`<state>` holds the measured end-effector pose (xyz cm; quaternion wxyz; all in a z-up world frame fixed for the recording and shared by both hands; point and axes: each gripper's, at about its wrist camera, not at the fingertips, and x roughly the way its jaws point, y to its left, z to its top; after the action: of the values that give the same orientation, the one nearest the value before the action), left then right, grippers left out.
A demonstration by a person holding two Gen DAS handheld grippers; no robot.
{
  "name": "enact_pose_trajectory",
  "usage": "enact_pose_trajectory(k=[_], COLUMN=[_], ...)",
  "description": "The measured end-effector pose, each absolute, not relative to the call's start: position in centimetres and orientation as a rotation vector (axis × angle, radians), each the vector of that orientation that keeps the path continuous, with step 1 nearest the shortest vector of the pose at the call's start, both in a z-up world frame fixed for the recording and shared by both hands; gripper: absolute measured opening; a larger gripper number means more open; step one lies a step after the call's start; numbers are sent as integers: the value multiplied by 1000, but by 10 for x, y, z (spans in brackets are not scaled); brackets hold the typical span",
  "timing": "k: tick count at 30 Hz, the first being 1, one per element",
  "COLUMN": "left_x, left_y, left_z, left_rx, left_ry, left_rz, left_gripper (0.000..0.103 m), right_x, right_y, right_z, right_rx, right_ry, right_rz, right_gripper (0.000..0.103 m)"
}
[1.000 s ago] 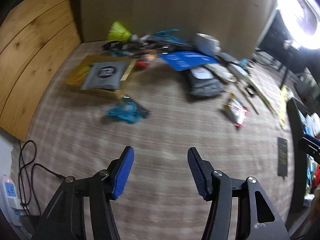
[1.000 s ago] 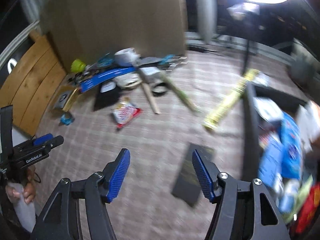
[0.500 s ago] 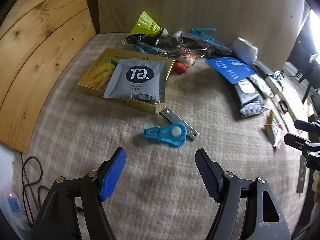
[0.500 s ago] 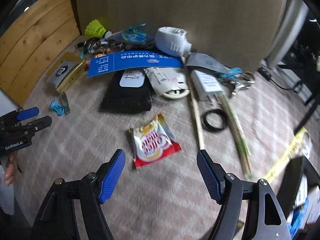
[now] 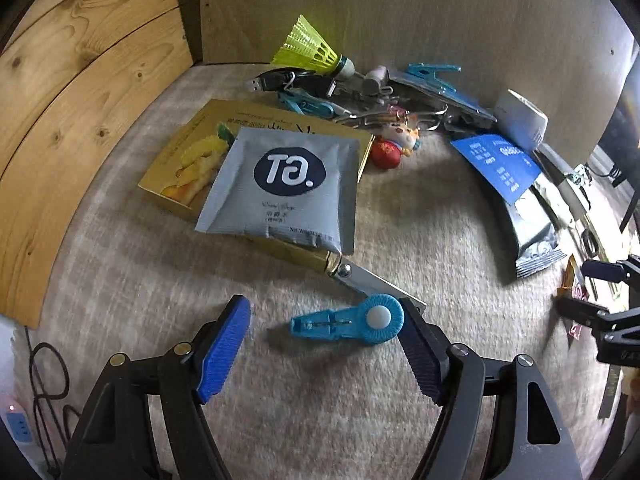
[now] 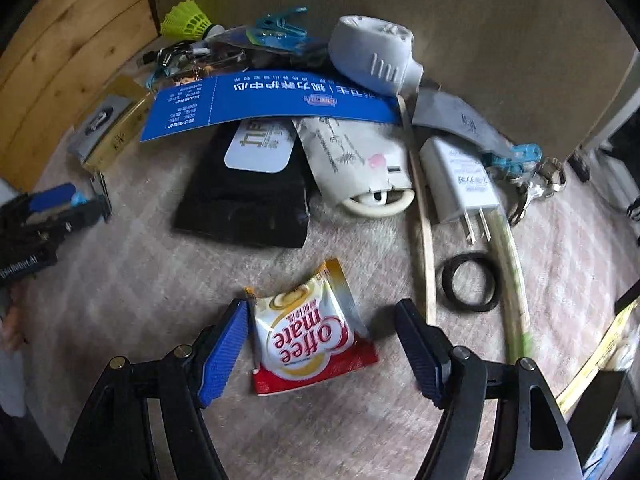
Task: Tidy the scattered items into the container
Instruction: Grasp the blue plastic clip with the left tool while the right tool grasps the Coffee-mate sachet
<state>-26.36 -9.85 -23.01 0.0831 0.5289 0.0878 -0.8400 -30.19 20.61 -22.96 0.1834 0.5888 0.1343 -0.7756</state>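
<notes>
A small blue clip (image 5: 352, 320) with a white button lies flat on the beige carpet. My left gripper (image 5: 322, 320) stands open around it, pointing steeply down, and its right pad sits very close to the clip's round head. A red and white Coffee mate sachet (image 6: 308, 328) lies on the carpet between the pads of my open right gripper (image 6: 322, 324), with the left pad almost at the sachet's edge. Neither thing is pinched. A corner of the dark container (image 6: 596, 408) shows at the lower right.
Clutter lines the back wall: a yellow shuttlecock (image 5: 308, 46), a gold box (image 5: 180, 160) under a grey pouch (image 5: 284, 184), a blue card (image 6: 272, 100), a black pouch (image 6: 244, 204), a white charger (image 6: 460, 180), a black ring (image 6: 470, 282) and thin sticks (image 6: 426, 240). Wood panels stand at the left.
Both grippers have come down toward the carpet and their jaws have widened. The left now straddles the blue clip. The right swung from the container side to the sachet.
</notes>
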Motion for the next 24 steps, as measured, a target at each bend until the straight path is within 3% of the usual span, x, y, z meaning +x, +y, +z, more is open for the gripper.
enact_pose_trajectory(k=[4,7,8,13,24], left_x=[-261,-258,-258,-251,-222], left_y=[-102,-103,-105,-113,-105], left_z=[-229,-227,-227,-226,-200], left_rx=[1549,1544,1543,1530,1481], left_ry=[282,279,274,310,329], left_rz=[-2533,-2544,-2545,-2541,-2594], left_gripper=[70,56,54,54,54], right_x=[-302,-301,-300,-297,-285], right_y=[205,207,208,215,240], right_z=[-230,-226,-225,-222,-207], right_rx=[1670,1660,1661,1651,1654], right_ry=[392,386,383,322,113], right_rz=[-2173,-2180,-2177,-2179,-2210], right_gripper=[68,48,47,36,34])
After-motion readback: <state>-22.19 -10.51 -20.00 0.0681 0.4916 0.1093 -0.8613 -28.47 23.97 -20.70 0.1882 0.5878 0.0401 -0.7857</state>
